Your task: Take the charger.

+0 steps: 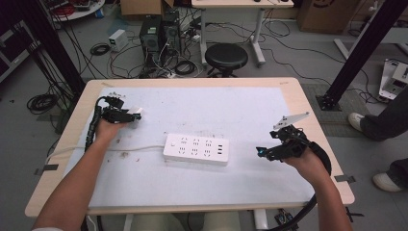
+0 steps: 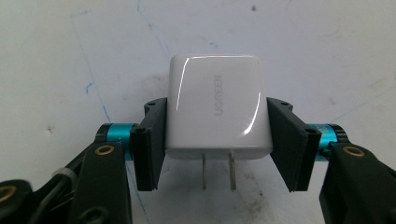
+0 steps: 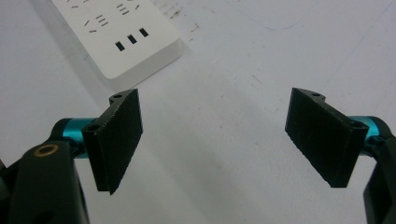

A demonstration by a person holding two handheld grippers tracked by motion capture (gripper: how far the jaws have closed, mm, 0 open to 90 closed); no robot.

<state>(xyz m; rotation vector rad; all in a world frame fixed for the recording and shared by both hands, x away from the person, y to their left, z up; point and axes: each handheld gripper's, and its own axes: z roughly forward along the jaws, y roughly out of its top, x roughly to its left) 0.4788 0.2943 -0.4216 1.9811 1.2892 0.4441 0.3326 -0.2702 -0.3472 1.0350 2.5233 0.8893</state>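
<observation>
left gripper [image 2: 217, 140]: clamped on the white UGREEN charger [image 2: 217, 105], one black pad flat on each side wall. No gap on either side that I can spot, so that's a real grip and not just a straddle.

charger position: well off to the left of the power strip [image 1: 196, 149] in the high view, just above the white mat [image 1: 202, 187]. Its two metal prongs [image 2: 217, 170] stick out the near end, back toward the gripper body, and the logo face looks up at the camera.

charger handling: small and light I'd guess, hard shell, won't squash. But it's glossy, you can see the glare on it, so I'd expect it to slide or twist between the pads if it gets swung around fast.

where to grab: the two flat side walls, which is right where the pads sit now. Keep off the prongs, they look like the one bit that could bend.

power strip: white, lies mid-mat with its cord [image 1: 137, 148] running off to the left. It has three rows of sockets, and if plugging in is the plan, I reckon the prongs need turning to face down first.

right gripper [image 3: 224, 140]: jaws spread wide with nothing between them, hovering just right of the power strip, whose end with three small slots peeks in at the top left of the right gripper view.
</observation>
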